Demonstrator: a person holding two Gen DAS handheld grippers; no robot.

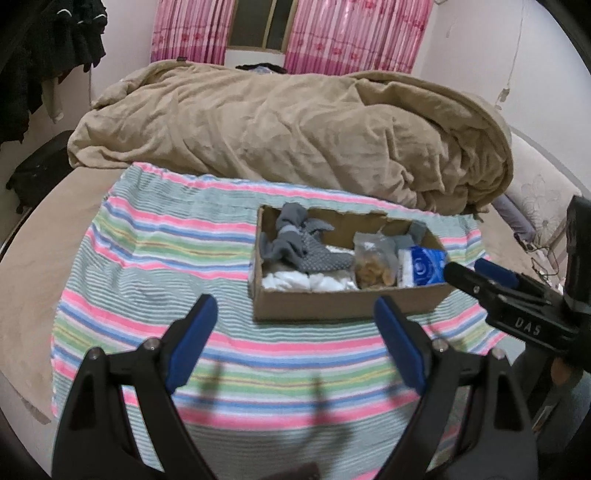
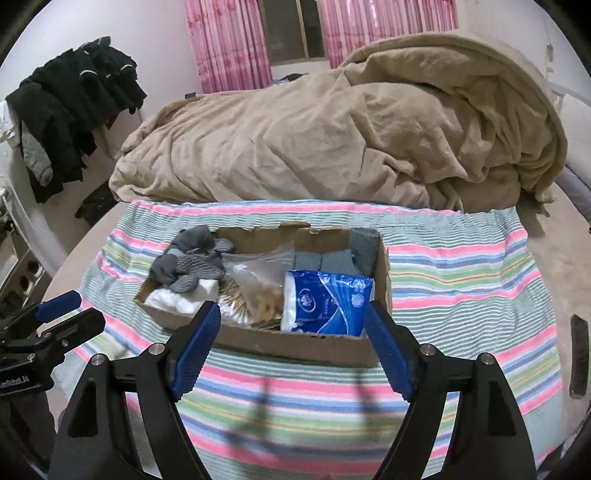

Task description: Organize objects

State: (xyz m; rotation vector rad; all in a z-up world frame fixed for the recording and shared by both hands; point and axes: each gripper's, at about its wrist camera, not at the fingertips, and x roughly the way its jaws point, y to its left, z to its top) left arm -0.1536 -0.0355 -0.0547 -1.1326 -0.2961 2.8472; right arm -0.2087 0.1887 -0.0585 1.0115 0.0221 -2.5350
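Note:
An open cardboard box (image 1: 332,304) (image 2: 295,341) sits on a striped cloth (image 1: 155,258) (image 2: 461,288) on the bed. In it lie grey socks (image 1: 295,243) (image 2: 195,264), white cloth (image 1: 306,282), a clear bag of snacks (image 1: 375,266) (image 2: 258,288) and a blue tissue pack (image 1: 421,266) (image 2: 325,299). My left gripper (image 1: 295,306) is open and empty, just short of the box's near wall. My right gripper (image 2: 293,312) is open and empty over the box's near edge; it also shows in the left wrist view (image 1: 469,273).
A rumpled tan blanket (image 1: 295,125) (image 2: 351,129) is heaped behind the cloth. Dark clothes (image 2: 74,103) hang at the left wall. Pink curtains (image 1: 325,33) frame a window. A dark flat object (image 2: 579,356) lies at the bed's right edge.

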